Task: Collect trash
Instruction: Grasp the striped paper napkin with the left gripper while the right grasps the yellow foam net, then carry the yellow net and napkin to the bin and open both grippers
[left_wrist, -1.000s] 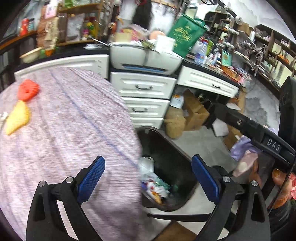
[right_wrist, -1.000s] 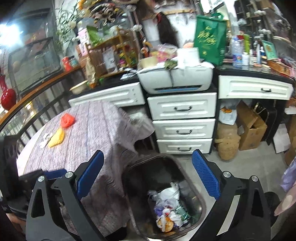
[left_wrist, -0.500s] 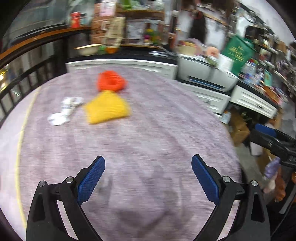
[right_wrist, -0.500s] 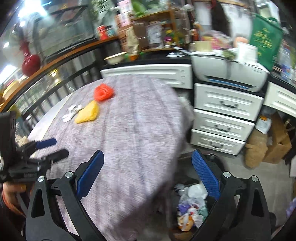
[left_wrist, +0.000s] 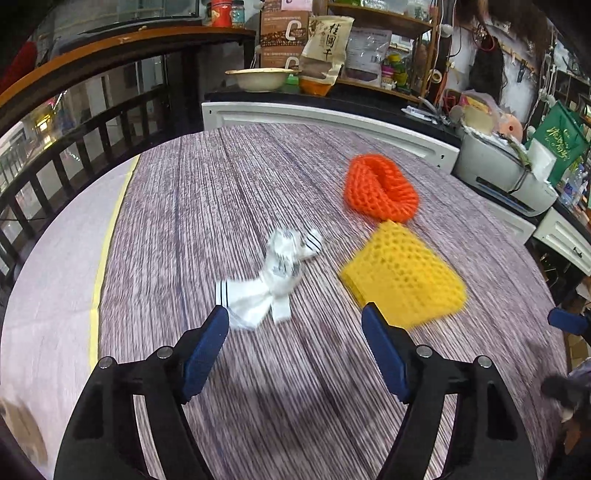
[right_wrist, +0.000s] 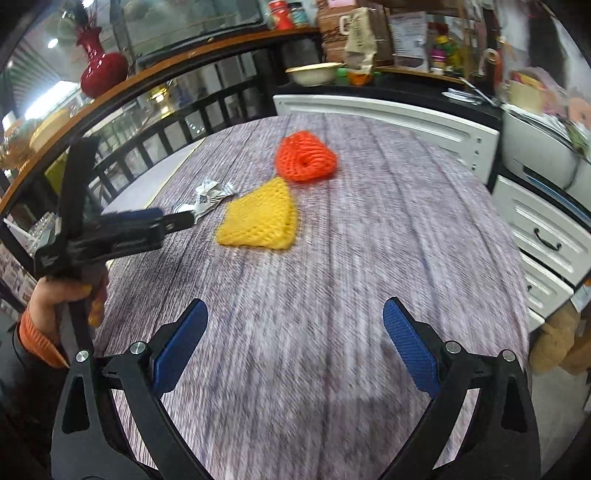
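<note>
Worktop (left_wrist: 207, 192): round, covered with a grey-purple wood-grain cloth; fills the middle of both wrist views. A yellow stripe runs down the cloth at the left of the left wrist view.

Trash, item one: crumpled white wrapper (left_wrist: 269, 278) with thin dark stripes. Lies flat on the worktop, centre of the left wrist view, just above the left pad. In the right wrist view it sits at centre left (right_wrist: 210, 192), partly behind the left tool's tip.

Trash, item two: yellow foam net sleeve (left_wrist: 402, 275), flattened, wedge-shaped. Right of centre in the left wrist view, near the wrapper but apart from it. In the right wrist view, above centre (right_wrist: 260, 218).

Trash, item three: orange foam net sleeve (left_wrist: 380, 188), puffed open. Above the yellow one in both views, its lower edge meeting the yellow sleeve's tip (right_wrist: 306, 157).

Left tool (left_wrist: 295, 323): blue pads, black frame, bottom of its own view. Jaws closing, still well apart; nothing between them, pads clear of the wrapper. Seen side-on at the left of the right wrist view (right_wrist: 177, 220), held by a hand (right_wrist: 59, 299) with an orange cuff.

Right tool (right_wrist: 295, 317): blue pads spread wide, bottom of its own view. Empty; only bare cloth shows between the pads. One blue tip appears at the right edge of the left wrist view.

Surroundings: white drawers (right_wrist: 546, 236) at right, a red vase (right_wrist: 101, 68) on a wooden rail at upper left, a pale bowl (left_wrist: 262, 77) on the black counter at top.
</note>
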